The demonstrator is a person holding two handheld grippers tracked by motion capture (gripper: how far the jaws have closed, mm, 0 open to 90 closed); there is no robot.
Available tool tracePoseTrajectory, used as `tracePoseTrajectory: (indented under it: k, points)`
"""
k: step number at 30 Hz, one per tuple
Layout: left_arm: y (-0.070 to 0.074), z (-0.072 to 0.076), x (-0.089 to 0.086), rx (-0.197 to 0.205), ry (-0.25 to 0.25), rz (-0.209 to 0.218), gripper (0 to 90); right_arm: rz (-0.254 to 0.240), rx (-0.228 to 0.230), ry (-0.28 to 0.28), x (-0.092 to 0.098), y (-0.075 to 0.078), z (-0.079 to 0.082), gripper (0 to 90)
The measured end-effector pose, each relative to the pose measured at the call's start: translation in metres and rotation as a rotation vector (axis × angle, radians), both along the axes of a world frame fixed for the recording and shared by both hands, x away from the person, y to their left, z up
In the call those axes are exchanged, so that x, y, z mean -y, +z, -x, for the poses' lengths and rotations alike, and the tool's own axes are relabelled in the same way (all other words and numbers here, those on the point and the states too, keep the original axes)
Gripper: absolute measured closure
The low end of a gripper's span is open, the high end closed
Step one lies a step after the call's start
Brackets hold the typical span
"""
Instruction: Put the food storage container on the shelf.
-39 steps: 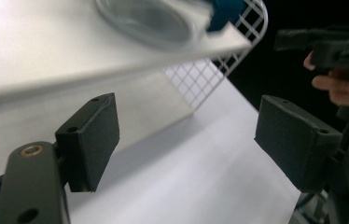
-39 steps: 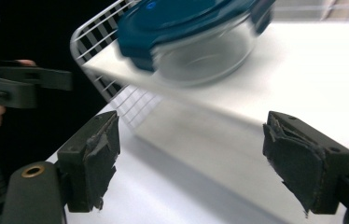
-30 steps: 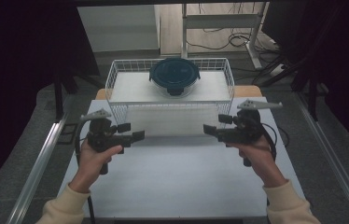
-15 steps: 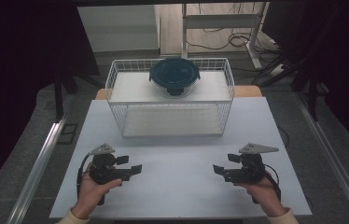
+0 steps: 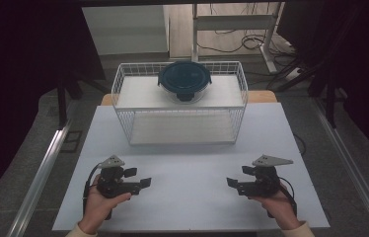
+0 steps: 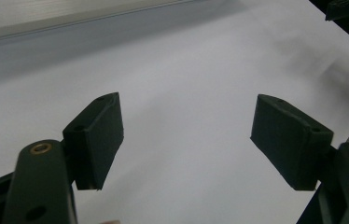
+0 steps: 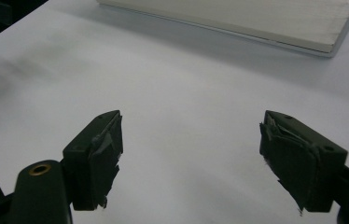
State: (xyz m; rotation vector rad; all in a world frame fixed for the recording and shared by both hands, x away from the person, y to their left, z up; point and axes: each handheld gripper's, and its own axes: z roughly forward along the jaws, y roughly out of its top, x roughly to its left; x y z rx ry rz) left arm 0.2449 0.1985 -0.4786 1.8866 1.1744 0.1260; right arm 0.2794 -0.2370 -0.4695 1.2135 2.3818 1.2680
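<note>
Here, the white table (image 5: pixel 192 163) perhaps stands on grey floor (image 5: pixel 24 163).

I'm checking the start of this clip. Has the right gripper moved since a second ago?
Yes. The right gripper has come back toward the person, away from the wire basket, and now sits near the table's front edge.

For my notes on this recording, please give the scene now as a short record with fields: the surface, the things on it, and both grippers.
surface: white table
basket: white wire basket at the far side of the table
container: round container with dark blue lid, resting on top of the basket at its far rim
left gripper: open, nothing between the jaws, low over the near left of the table
right gripper: open, nothing between the jaws, low over the near right
facing: the two grippers point toward each other
</note>
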Motion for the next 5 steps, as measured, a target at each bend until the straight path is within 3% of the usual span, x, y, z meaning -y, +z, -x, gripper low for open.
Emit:
tracePoseTrajectory:
  k: [5]
  points:
    - [0.0027,0.0031,0.0005,0.01,-0.006,0.004,24.6,0.014,0.013,-0.017,0.0023,-0.003,-0.0024,18.6]
